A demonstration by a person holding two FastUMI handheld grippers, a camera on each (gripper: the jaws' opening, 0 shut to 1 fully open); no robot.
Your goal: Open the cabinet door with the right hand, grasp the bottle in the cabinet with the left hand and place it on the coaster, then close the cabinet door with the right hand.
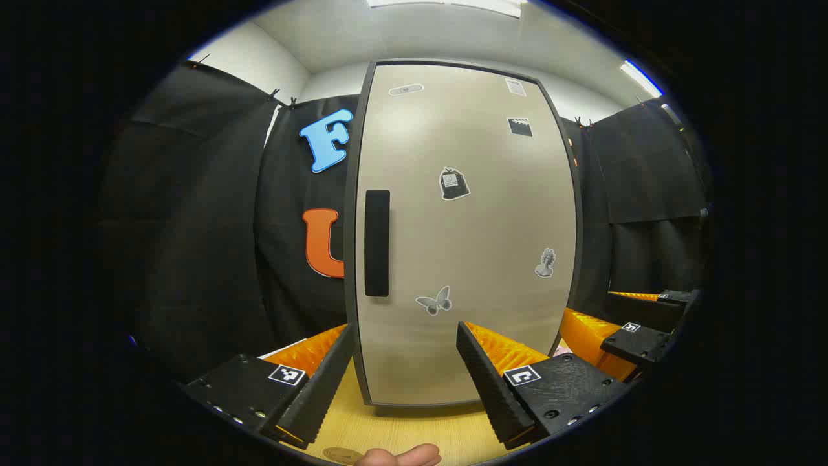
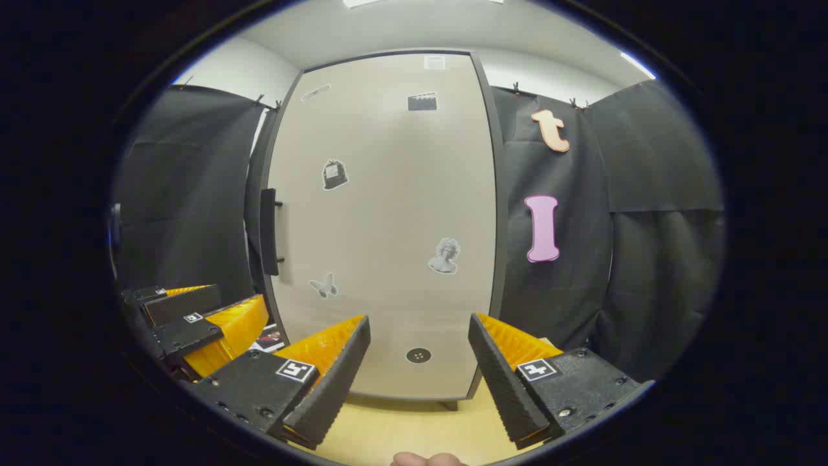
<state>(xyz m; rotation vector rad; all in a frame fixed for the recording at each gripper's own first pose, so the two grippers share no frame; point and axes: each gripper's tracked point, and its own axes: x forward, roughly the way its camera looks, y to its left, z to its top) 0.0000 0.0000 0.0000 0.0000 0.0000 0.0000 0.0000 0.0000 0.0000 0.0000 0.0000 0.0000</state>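
Left gripper (image 1: 406, 362) spread wide, nothing between the fingers, held low over the wooden table (image 1: 401, 430). Straight ahead, close: cabinet door (image 1: 462, 233), shut, with its dark handle (image 1: 377, 243) up and left of the fingers. Off to the right, partly cut off at the edge, the other gripper.

Right gripper (image 2: 419, 362) likewise wide open and empty, facing the same door, handle seen edge-on far up to the left. Bottle hidden behind the closed door. Small round dark coaster (image 2: 418, 355) between the fingers, exact position hard to judge. Fingertip (image 1: 398, 457) barely peeking in at bottom.
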